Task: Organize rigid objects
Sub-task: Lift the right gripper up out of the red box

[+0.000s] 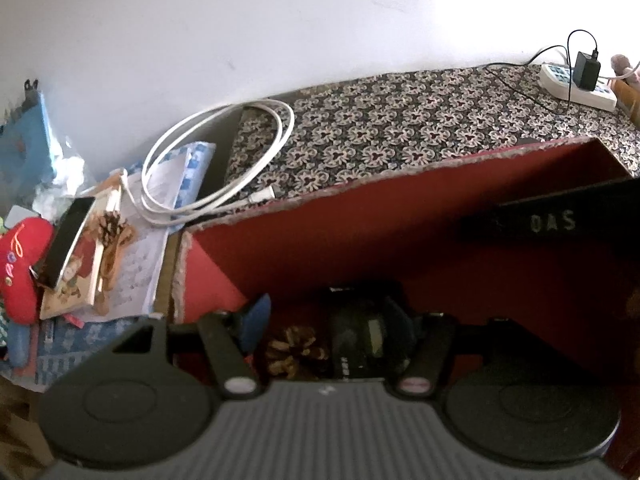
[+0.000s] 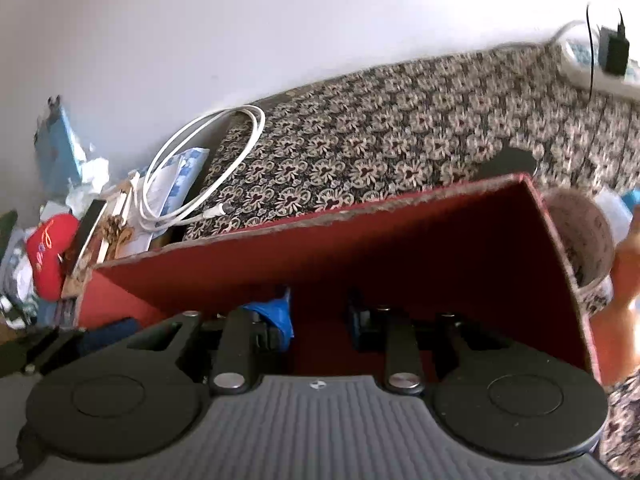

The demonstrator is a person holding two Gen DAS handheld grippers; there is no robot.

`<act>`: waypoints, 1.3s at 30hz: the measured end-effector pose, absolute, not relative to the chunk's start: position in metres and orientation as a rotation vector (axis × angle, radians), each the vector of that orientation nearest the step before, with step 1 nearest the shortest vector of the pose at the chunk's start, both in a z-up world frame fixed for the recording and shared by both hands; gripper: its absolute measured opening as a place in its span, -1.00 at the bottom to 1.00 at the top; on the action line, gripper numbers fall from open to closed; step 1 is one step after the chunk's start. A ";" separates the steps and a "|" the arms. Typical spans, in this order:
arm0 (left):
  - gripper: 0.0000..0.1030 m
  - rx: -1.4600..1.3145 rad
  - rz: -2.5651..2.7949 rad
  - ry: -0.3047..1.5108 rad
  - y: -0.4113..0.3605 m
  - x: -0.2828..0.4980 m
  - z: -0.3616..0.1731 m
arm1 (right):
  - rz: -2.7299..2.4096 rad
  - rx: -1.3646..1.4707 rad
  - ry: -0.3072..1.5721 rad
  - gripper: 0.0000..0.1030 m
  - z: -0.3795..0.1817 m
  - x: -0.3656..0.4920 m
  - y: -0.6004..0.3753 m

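A red box (image 1: 360, 220) with a frayed rim stands on the patterned cloth; it also shows in the right wrist view (image 2: 360, 248). My left gripper (image 1: 320, 332) reaches down into it, jaws apart, with a pine cone (image 1: 294, 350) and a dark device (image 1: 362, 340) between the fingers; no grip shows. A blue item (image 1: 254, 322) lies by the left finger. My right gripper (image 2: 316, 324) is also inside the box, jaws apart and empty, a blue piece (image 2: 276, 310) by its left finger.
A white cable (image 1: 216, 160) coils at the cloth's left end. A phone (image 1: 66, 240), a picture frame (image 1: 78, 276), a second pine cone (image 1: 110, 224) and a red plush (image 1: 20, 264) pile up at left. A power strip (image 1: 576, 84) with charger sits far right. A patterned mug (image 2: 584, 236) stands beside the box.
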State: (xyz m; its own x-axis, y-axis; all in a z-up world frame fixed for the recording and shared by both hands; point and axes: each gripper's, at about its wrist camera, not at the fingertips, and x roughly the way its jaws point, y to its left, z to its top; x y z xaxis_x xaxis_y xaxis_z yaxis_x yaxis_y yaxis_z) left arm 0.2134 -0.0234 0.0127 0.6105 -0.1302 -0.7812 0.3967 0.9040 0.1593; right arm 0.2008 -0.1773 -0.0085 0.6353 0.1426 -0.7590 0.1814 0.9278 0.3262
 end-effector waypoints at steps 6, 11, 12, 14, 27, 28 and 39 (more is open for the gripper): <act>0.34 0.327 -0.301 0.819 -0.021 0.206 0.017 | -0.061 0.330 0.864 -0.77 0.005 0.180 -0.178; 0.38 0.343 -0.306 0.771 -0.020 0.193 0.027 | -0.082 0.270 0.828 -0.76 0.017 0.160 -0.177; 0.38 0.344 -0.310 0.761 -0.020 0.188 0.030 | -0.080 0.274 0.824 -0.76 0.020 0.156 -0.178; 0.42 0.336 -0.323 0.746 -0.019 0.178 0.040 | -0.079 0.283 0.818 -0.76 0.023 0.148 -0.178; 0.49 0.336 -0.331 0.695 0.002 0.111 0.082 | -0.011 0.343 0.728 -0.75 0.053 0.088 -0.163; 0.49 0.334 -0.330 0.695 0.004 0.107 0.084 | -0.008 0.346 0.722 -0.75 0.054 0.085 -0.162; 0.50 0.292 -0.305 0.704 0.044 0.066 0.095 | 0.024 0.340 0.632 -0.72 0.057 0.041 -0.146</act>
State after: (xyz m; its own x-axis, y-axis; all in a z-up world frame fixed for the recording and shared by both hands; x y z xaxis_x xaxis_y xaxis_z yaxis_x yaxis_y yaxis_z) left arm 0.0658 0.0443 0.0946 0.7218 -0.1744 -0.6697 0.3690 0.9157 0.1592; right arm 0.0408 -0.1461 0.0566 0.8084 0.1249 -0.5752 0.0807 0.9445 0.3185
